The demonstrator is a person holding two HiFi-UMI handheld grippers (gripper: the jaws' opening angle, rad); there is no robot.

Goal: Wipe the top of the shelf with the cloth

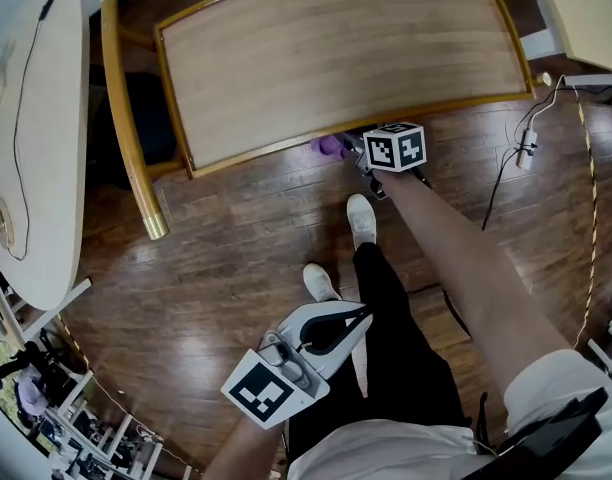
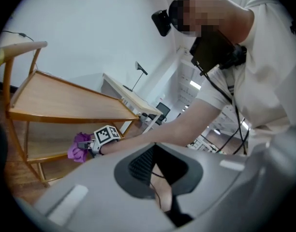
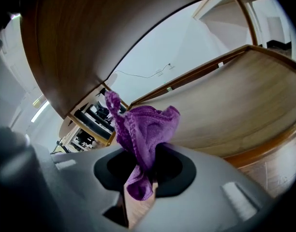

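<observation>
The wooden shelf (image 1: pixel 336 58) stands ahead of me, its top board (image 2: pixel 61 98) bare. My right gripper (image 1: pixel 350 151) is shut on the purple cloth (image 1: pixel 330 146) at the front edge of the shelf, just below the top board. In the right gripper view the cloth (image 3: pixel 145 124) bunches up out of the right gripper (image 3: pixel 143 164), between the top board's underside (image 3: pixel 80 37) and a lower board (image 3: pixel 225 110). From the side, the cloth (image 2: pixel 79 146) shows under the top board. My left gripper (image 1: pixel 358 318) hangs low by my legs; the left gripper (image 2: pixel 155 173) is shut and holds nothing.
A white rounded table (image 1: pixel 36 138) with a cable stands at the left. Cables and a plug (image 1: pixel 526 148) lie on the wooden floor at the right. My shoes (image 1: pixel 361 218) stand close to the shelf. A white desk corner (image 1: pixel 586 8) is at the top right.
</observation>
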